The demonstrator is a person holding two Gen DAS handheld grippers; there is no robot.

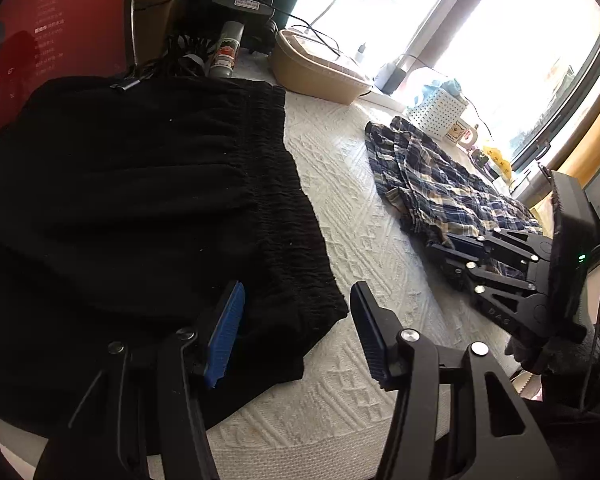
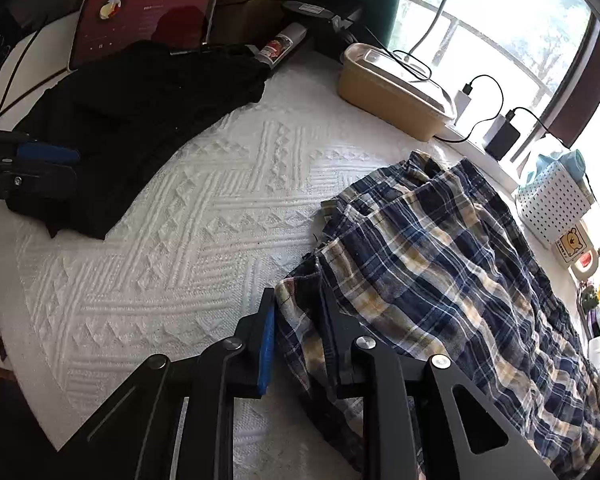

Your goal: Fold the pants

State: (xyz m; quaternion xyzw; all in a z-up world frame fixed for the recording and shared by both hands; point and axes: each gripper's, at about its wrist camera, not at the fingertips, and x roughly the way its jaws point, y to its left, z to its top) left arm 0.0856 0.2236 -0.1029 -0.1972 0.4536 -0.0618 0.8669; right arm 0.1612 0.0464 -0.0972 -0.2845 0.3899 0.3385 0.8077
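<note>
Folded black pants (image 1: pixel 148 208) lie on the white textured cloth (image 1: pixel 340 208) at the left; they also show in the right wrist view (image 2: pixel 140 120). My left gripper (image 1: pixel 296 328) is open, its left finger over the pants' near corner, nothing between the pads. Crumpled plaid pants (image 2: pixel 440 272) lie at the right, also in the left wrist view (image 1: pixel 440 184). My right gripper (image 2: pixel 300 344) has its jaws around the plaid pants' near edge, with fabric between the pads. It shows in the left wrist view (image 1: pixel 464 256) on the plaid fabric.
A tan lidded box (image 2: pixel 392 88), charger cables (image 2: pixel 484 92) and a white perforated basket (image 2: pixel 552 196) stand along the window side. A tablet with a red screen (image 2: pixel 148 20) and a spray can (image 2: pixel 280 46) stand behind the black pants.
</note>
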